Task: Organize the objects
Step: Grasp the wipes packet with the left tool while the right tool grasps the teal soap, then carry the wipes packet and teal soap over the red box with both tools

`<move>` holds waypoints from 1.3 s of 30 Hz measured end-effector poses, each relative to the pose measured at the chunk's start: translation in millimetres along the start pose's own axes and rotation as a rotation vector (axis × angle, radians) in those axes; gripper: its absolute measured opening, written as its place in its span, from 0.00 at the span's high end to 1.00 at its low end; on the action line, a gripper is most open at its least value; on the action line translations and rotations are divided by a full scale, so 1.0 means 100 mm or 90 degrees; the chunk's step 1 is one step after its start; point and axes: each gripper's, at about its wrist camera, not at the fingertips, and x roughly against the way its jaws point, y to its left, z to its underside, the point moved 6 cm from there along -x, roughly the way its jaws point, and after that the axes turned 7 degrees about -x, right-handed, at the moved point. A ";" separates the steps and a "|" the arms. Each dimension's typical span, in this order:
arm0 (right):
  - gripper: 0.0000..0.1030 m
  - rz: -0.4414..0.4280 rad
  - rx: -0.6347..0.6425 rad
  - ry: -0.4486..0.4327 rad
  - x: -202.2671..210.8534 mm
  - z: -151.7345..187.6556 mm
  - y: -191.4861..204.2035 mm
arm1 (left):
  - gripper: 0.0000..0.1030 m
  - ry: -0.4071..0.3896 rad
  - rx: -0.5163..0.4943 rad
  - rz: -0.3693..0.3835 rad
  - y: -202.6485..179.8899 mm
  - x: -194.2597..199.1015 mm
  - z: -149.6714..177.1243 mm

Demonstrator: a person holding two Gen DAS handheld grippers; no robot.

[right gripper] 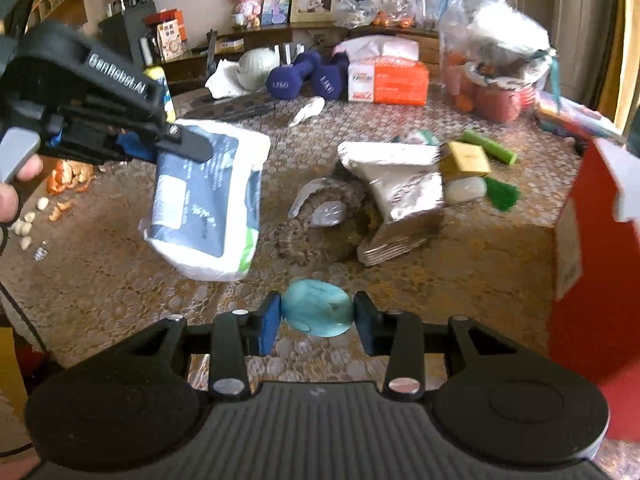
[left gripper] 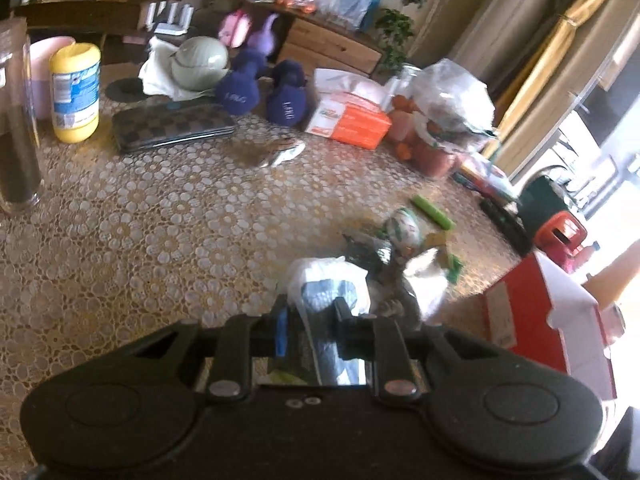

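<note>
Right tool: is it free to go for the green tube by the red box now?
Probably not yet. The right tool is shut on a teal oval object. The path to the green tube looks open, past the silver foil pouch.

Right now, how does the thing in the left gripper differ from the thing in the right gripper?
The left gripper holds a white and dark blue soft pack; the right gripper holds a turquoise oval piece. The soft pack is far bigger, hanging well past the fingers, while the turquoise oval piece just spans its jaws. The pack is printed and crinkly; the oval looks smooth and plain. Both are gripped clear of the table.
</note>
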 end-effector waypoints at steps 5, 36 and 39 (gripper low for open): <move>0.62 -0.006 -0.029 -0.017 0.41 -0.05 -0.13 | 0.80 0.008 -0.046 0.021 -0.21 0.21 0.00; 0.62 0.139 -0.193 -0.091 1.82 -0.24 -1.86 | 0.80 0.046 -0.292 0.156 -2.55 0.32 -0.15; 0.62 0.156 -0.203 -0.089 1.84 -0.20 -2.05 | 0.80 0.053 -0.311 0.160 -2.76 0.24 -0.13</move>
